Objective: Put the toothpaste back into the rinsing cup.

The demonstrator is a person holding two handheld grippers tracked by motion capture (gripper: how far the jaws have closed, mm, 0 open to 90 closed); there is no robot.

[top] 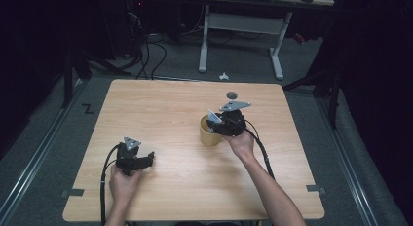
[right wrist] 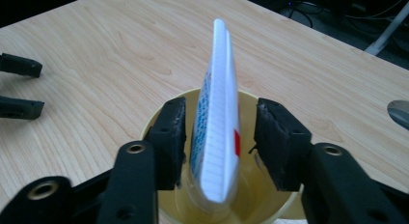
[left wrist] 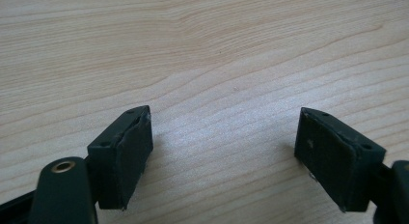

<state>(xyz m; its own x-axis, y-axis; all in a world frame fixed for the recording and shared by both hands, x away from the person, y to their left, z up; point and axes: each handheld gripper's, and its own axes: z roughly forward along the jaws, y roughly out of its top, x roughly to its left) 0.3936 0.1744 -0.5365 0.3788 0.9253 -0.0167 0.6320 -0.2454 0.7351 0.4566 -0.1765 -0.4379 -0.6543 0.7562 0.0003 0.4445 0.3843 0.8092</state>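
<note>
A yellow cup (top: pixel 208 134) stands on the wooden table (top: pixel 165 109), right of its middle. A white tube with blue and red print (right wrist: pixel 219 113) stands upright in the cup (right wrist: pixel 263 204), its flat crimped end up; its tip (top: pixel 213 115) pokes above the rim. My right gripper (top: pixel 217 122) is over the cup, jaws either side of the tube with a small gap on each side, so it is open (right wrist: pixel 219 137). My left gripper (top: pixel 150 158) rests low at the front left, open (left wrist: pixel 224 137) over bare wood.
A small grey disc (top: pixel 232 95) lies on the table behind the cup, seen at the edge of the right gripper view (right wrist: pixel 399 112). The left gripper's jaws (right wrist: pixel 19 86) show far off. Beyond the table stand a white desk frame (top: pixel 241 26) and cables.
</note>
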